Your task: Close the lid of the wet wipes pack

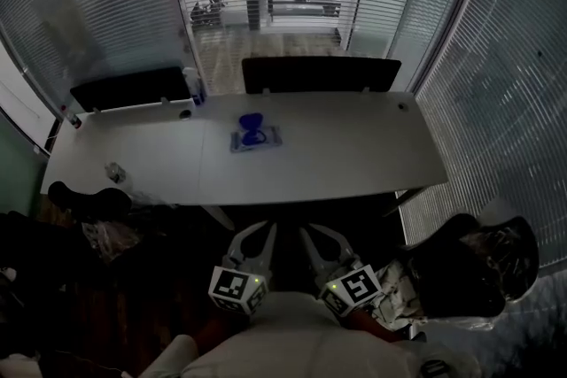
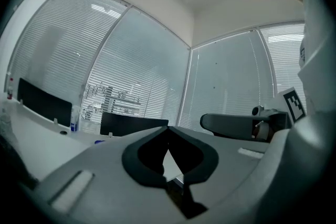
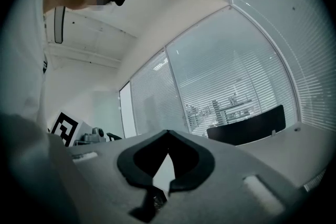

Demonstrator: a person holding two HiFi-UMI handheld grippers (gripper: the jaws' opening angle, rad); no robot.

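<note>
The wet wipes pack [image 1: 256, 137] lies flat in the middle of the white table [image 1: 354, 146], with its blue lid [image 1: 252, 120] standing open. Both grippers are low in the head view, on the near side of the table's front edge and well short of the pack. My left gripper [image 1: 264, 229] is shut, its tips meeting with nothing between them, as the left gripper view [image 2: 168, 128] shows. The right gripper [image 1: 306, 233] is also shut and empty, seen in its own view [image 3: 168, 132]. Both point level toward the table.
Two black screens [image 1: 321, 73] [image 1: 128, 87] stand along the table's far edge, with a small bottle [image 1: 193, 86] between them. A crumpled clear thing [image 1: 115, 173] lies at the near left corner. Plastic-wrapped chairs [image 1: 469, 266] [image 1: 89, 201] flank me. Glass walls with blinds surround the room.
</note>
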